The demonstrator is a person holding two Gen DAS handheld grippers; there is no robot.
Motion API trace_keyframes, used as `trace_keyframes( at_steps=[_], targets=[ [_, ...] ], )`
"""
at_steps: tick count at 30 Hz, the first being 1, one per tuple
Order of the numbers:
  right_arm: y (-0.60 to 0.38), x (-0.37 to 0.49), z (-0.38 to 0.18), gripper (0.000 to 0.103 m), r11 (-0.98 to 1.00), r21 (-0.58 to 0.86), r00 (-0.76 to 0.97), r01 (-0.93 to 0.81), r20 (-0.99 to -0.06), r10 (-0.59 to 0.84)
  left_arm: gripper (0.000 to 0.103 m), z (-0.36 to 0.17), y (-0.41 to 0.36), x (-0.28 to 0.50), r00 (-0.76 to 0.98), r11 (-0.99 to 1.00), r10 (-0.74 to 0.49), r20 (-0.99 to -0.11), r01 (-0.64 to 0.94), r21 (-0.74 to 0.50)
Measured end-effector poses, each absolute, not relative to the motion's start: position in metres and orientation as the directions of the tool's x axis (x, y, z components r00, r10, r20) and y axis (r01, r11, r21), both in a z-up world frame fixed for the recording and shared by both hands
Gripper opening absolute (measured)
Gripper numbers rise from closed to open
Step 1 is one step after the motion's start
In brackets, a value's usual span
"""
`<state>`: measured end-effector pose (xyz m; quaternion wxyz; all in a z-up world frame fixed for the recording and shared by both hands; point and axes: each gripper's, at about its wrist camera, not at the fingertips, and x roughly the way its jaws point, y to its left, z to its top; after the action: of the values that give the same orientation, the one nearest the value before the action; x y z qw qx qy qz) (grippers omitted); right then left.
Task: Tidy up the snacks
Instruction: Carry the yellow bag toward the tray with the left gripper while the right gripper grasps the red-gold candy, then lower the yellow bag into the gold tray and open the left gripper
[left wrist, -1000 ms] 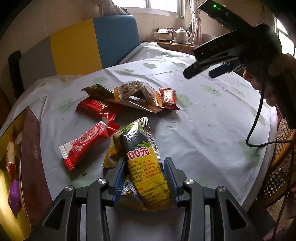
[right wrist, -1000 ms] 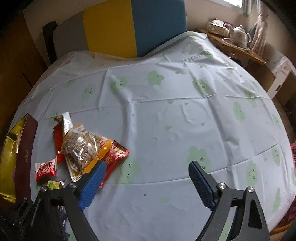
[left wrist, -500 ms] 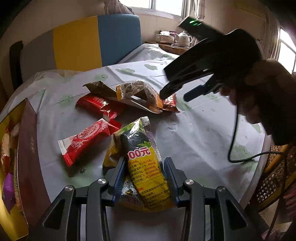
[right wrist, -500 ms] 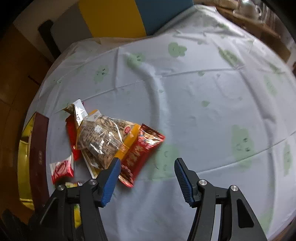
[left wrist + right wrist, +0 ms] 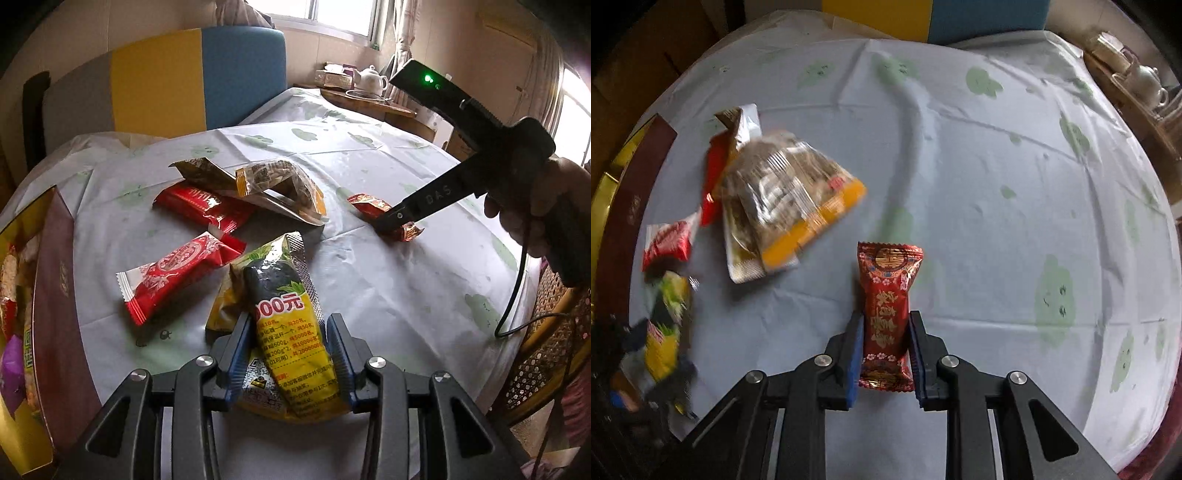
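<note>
My left gripper [image 5: 288,325] is shut on a yellow and black snack packet [image 5: 273,280] that rests on the table near its front edge. My right gripper [image 5: 886,319] points steeply down and is shut on a small red foil packet [image 5: 888,273], its blue pads [image 5: 855,343] pressing both sides. The left wrist view shows that gripper [image 5: 391,218] on the red packet [image 5: 369,205] at mid right. Loose snacks lie between: a clear seed bag [image 5: 284,181], a long red packet [image 5: 201,206], a red-and-white packet [image 5: 177,269] and a brown packet [image 5: 199,168].
A maroon and gold box [image 5: 55,280] with snacks inside stands at the table's left edge. The round table wears a white cloth with green prints [image 5: 388,295]. A yellow and blue chair [image 5: 199,77] stands behind, a wicker chair [image 5: 546,350] at right, and a teapot [image 5: 371,77] on a side shelf.
The right gripper has come down over the small red packet and its jaws have gone from wide open to shut on it. The left gripper and its packet have stayed put.
</note>
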<state>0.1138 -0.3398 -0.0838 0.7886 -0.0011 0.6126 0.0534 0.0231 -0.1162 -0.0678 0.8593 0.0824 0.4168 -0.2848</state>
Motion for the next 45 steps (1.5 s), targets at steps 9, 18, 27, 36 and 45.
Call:
trace_keyframes(
  at_steps=[9,18,27,36,45],
  targets=[
    [-0.34,0.118,-0.086,0.026,0.992,0.058,0.252,-0.113,-0.964,0.085,0.028,-0.057,-0.105,0.027,0.434,0.803,-0.497,-0.751,0.559,-0.208],
    [-0.316,0.103,-0.084,0.025,0.981,-0.038,0.281,-0.189,-0.96,0.016,0.027,-0.01,-0.077,0.026,0.468,0.802,-0.556,-0.687,0.52,-0.295],
    [-0.303,0.096,-0.084,0.025,0.972,-0.086,0.299,-0.217,-0.954,-0.018,0.027,0.028,0.029,0.051,0.632,0.897,-0.434,-0.643,0.237,-0.372],
    [-0.299,0.093,-0.085,0.025,0.972,-0.088,0.3,-0.218,-0.954,-0.019,0.027,0.004,0.094,0.078,0.62,0.88,-0.372,-0.69,0.0,-0.474],
    [-0.304,0.095,-0.085,0.025,0.973,-0.083,0.299,-0.216,-0.954,-0.015,0.035,-0.006,0.089,0.102,0.613,0.903,-0.312,-0.726,-0.047,-0.427]
  ],
)
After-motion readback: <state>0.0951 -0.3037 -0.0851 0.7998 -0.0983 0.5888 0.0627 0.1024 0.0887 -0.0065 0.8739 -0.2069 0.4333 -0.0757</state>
